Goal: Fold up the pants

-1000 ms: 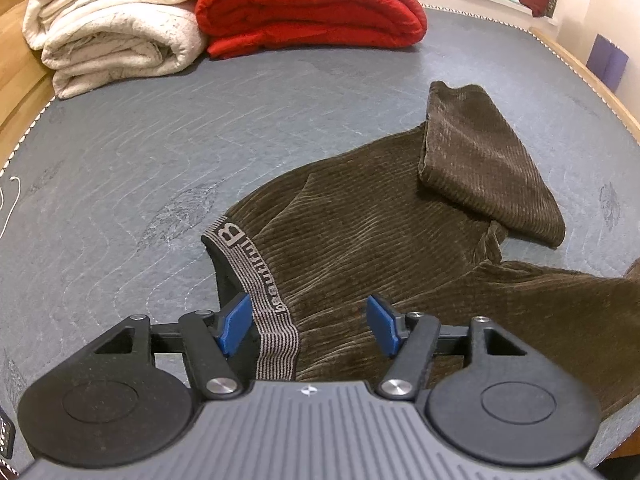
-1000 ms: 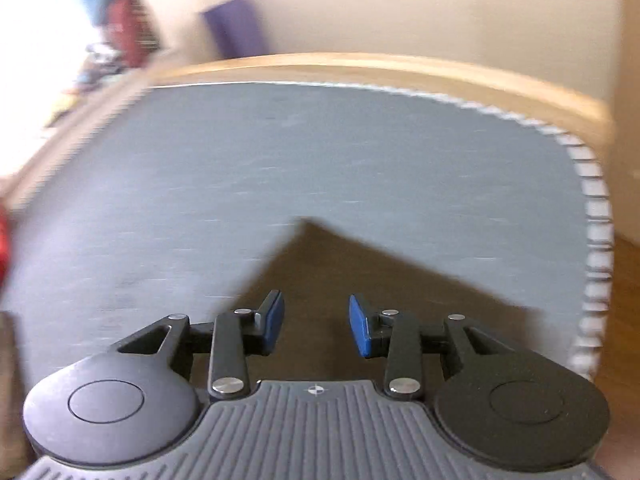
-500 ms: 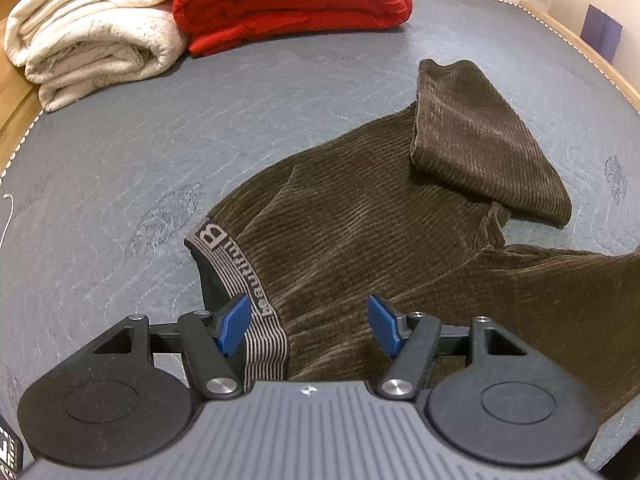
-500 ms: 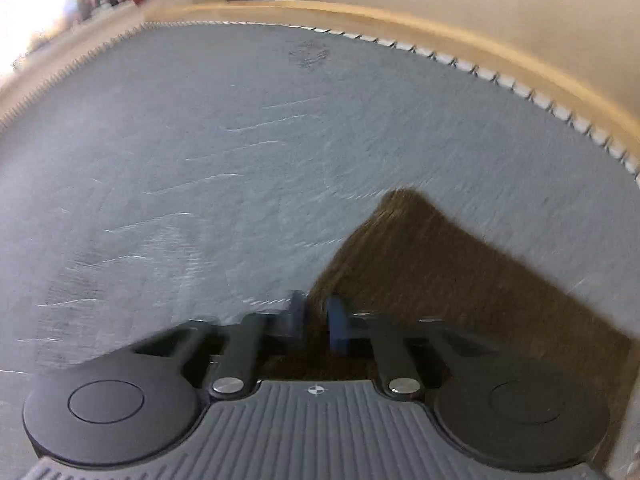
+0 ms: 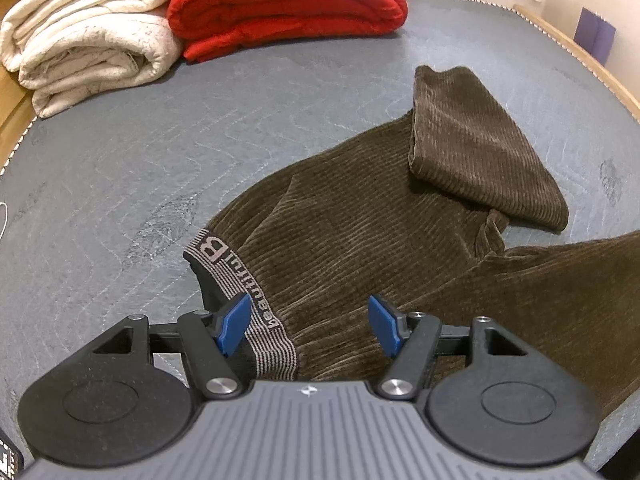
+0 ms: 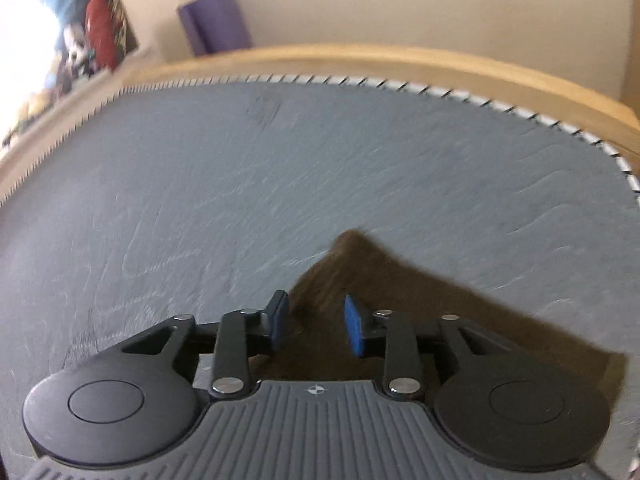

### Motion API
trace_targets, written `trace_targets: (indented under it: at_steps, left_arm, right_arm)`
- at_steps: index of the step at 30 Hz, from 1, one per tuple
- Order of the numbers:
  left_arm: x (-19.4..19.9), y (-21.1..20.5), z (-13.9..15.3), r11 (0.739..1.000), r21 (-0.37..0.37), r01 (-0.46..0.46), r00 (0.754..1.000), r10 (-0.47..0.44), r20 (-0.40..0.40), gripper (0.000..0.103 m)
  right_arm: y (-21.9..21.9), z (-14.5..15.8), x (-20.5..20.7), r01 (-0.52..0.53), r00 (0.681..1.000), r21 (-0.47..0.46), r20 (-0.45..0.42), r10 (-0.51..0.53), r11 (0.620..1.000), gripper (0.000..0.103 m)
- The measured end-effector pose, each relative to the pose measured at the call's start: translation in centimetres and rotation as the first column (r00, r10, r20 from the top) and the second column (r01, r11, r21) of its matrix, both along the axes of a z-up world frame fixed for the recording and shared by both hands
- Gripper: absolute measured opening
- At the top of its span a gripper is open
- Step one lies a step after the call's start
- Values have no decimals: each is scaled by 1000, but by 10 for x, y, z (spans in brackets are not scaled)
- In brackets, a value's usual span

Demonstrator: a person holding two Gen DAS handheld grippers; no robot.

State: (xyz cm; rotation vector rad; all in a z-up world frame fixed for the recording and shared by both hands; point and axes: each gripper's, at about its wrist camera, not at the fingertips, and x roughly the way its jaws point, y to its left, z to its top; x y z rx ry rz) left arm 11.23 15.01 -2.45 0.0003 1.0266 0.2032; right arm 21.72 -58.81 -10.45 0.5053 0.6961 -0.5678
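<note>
pants: brown ribbed corduroy pants [image 5: 360, 240] spread flat on the grey quilted mattress cover [image 5: 120, 184], near its front edge; grey striped elastic waistband with lettering [image 5: 240, 300] points toward the left side
far leg: doubled back on itself (folded cuff [image 5: 476, 152] lies on top of the thigh area), toward the right edge of the cover
near leg: runs off to the right along the front edge; its brown end [image 6: 360, 264] shows in the right wrist view, blurred, lying flat on the cover
left gripper: left gripper [image 5: 310, 324] hangs over the waistband, blue pads [image 5: 234, 322] set wide apart, nothing pinched; waistband sits under the left pad, contact unclear
right gripper: right gripper [image 6: 316, 320] over the near leg's end, jaws have just been opening after a brief clench; blue pads [image 6: 354, 330] now part-way apart with brown cloth seen between them (pads not pressing it, as far as the blur allows)
back left corner: folded cream fleece blanket [image 5: 88, 36] stacked there, folded red padded quilt [image 5: 280, 4] just beside it on the right, touching
edge: light wooden bed frame [image 6: 360, 60] runs around the cover; purple rolled mat [image 6: 216, 20] stands against the wall beyond it
</note>
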Motion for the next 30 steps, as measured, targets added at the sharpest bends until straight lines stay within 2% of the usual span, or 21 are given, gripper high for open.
trace_targets:
  at_steps: [2,4,5,6,8,10,14,19,21,23,24,27,29,30]
  left_arm:
    - [-4,4,2,1000,-11,-11,1000,11,4,70]
    - [-8,9,2,999,-27,-18,1000,18,4,70]
    - [-10,11,2,999,-36,-21,1000,22,1,70]
    - [-13,14,0,999,-46,-27,1000,27,-4,70]
    - [-18,22,-4,997,-69,-42,999,41,-20,70]
    - [-24,31,-10,995,-87,-56,998,53,-41,70]
    - [-38,59,-25,985,-125,-120,990,108,-94,69]
    - [-59,88,-56,956,-244,-162,979,124,-163,69]
    - [-66,94,-78,944,-275,-181,968,121,-220,69]
    - [-70,95,-88,945,-284,-164,968,99,-230,69]
    - [-71,94,-90,950,-278,-142,971,80,-224,69]
    - [-75,93,-92,950,-296,-102,977,39,-212,67]
    - [-77,92,-100,952,-291,-99,972,31,-232,58]
    - [-77,91,-104,954,-284,-95,968,23,-248,56]
  right_arm:
    - [-14,-5,-18,-4,1000,-3,-27,3,1000,39]
    - [-31,-20,-33,21,992,-5,-128,-21,1000,39]
    - [-39,-25,-47,6,993,16,-115,-4,1000,30]
    - [-43,-24,-56,-9,995,13,-98,10,1000,26]
    - [-43,-21,-59,4,989,-34,-149,-9,999,26]
    - [-39,-8,-65,42,987,-84,-150,-54,996,34]
    - [-32,30,-83,60,997,-15,-39,-61,998,36]
    - [32,94,-102,-85,990,-35,111,88,996,37]
    - [65,120,-113,-176,969,-54,165,183,983,41]
    - [98,139,-126,-285,934,-78,201,295,955,42]
    - [117,147,-132,-348,908,-88,215,359,933,42]
    - [168,159,-151,-526,805,-130,240,542,840,44]
    - [194,159,-161,-596,750,-154,242,615,788,45]
    - [208,156,-164,-626,726,-167,232,647,762,46]
